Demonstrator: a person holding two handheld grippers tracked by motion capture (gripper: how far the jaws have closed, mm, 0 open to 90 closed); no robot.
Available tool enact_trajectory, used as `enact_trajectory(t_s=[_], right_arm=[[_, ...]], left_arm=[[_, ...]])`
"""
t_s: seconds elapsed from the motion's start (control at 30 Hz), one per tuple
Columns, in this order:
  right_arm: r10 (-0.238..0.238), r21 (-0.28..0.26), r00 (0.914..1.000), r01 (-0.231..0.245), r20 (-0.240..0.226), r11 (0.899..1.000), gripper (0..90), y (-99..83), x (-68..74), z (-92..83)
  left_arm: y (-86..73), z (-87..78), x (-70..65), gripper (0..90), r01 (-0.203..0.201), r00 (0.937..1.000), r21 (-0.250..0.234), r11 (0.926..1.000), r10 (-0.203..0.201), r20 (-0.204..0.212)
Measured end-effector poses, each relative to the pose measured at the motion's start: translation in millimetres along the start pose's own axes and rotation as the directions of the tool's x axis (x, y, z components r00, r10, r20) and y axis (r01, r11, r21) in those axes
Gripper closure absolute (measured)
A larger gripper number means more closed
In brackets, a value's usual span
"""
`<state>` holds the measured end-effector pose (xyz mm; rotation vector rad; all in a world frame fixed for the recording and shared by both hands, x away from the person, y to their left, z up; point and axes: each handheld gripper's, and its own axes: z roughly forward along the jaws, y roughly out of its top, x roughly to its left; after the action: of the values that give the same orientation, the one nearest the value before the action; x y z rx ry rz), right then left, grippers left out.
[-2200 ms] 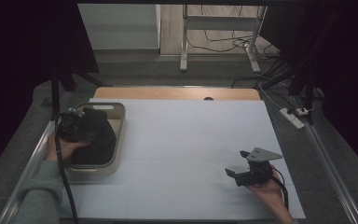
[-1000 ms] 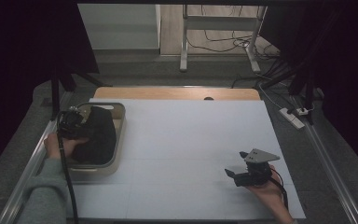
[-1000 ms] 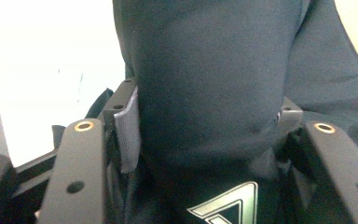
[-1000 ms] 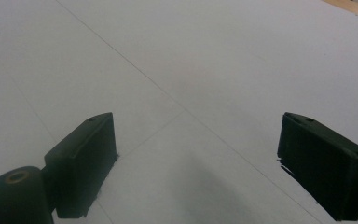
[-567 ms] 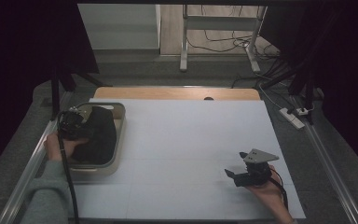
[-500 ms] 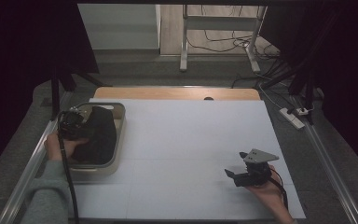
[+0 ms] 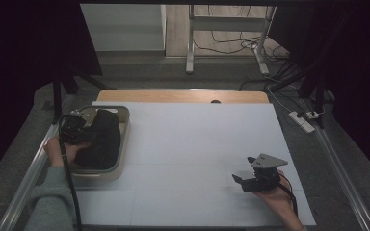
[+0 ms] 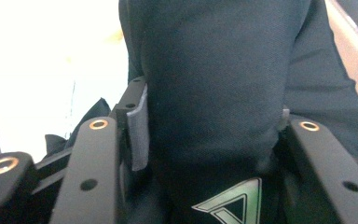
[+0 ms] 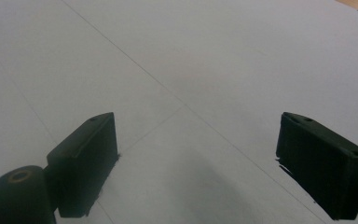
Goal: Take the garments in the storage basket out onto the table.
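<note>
At the left of the frame a shallow beige tray [image 7: 123,144] sits on the white tabletop [image 7: 197,144], and a dark cloth [image 7: 101,142] lies bunched inside it, covering most of its floor. The left gripper [image 7: 84,134] is down in the tray at its left side, against the cloth, its jaws having just been closing with the cloth between them; a black cable trails from it toward the bottom edge, past a grey sleeve [image 7: 50,202]. At the lower right the right gripper [image 7: 243,180] rests in a hand just above the bare tabletop, a grey three-cornered plate on top, well apart from the tray.
</note>
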<state>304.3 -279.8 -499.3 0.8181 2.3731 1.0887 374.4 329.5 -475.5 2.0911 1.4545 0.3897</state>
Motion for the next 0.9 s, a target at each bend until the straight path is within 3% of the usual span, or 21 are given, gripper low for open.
enact_trajectory(t_s=[0.2, 0.37, 0.6, 0.9], right_arm=[[0.006, -0.011, 1.0, -0.006, 0.001, 1.0, 12.3, 0.2, -0.5, -0.2], [0.015, -0.027, 0.9999, -0.015, -0.003, 1.0, 12.5, 0.5, -2.3, -2.2], [0.013, -0.033, 0.9999, -0.013, -0.006, 0.999, 12.5, 0.6, -2.1, -2.5], [0.016, -0.039, 0.9998, -0.017, -0.008, 0.999, 12.5, 0.3, -3.7, -2.6]], left_arm=[[-4.1, -5.6, 4.3, 52.1, 0.023, 0.9991, -0.054, 0.9983, -0.021, 0.037], [-8.0, -13.2, 6.1, 52.4, 0.048, 0.9974, -0.112, 0.9926, -0.042, 0.06], [-3.5, -27.2, -3.8, 52.4, -0.002, 0.9986, -0.162, 0.9868, 0.01, 0.051], [-7.8, -41.9, -2.0, 52.2, 0.02, 0.9958, -0.239, 0.9709, 0.002, 0.092]])
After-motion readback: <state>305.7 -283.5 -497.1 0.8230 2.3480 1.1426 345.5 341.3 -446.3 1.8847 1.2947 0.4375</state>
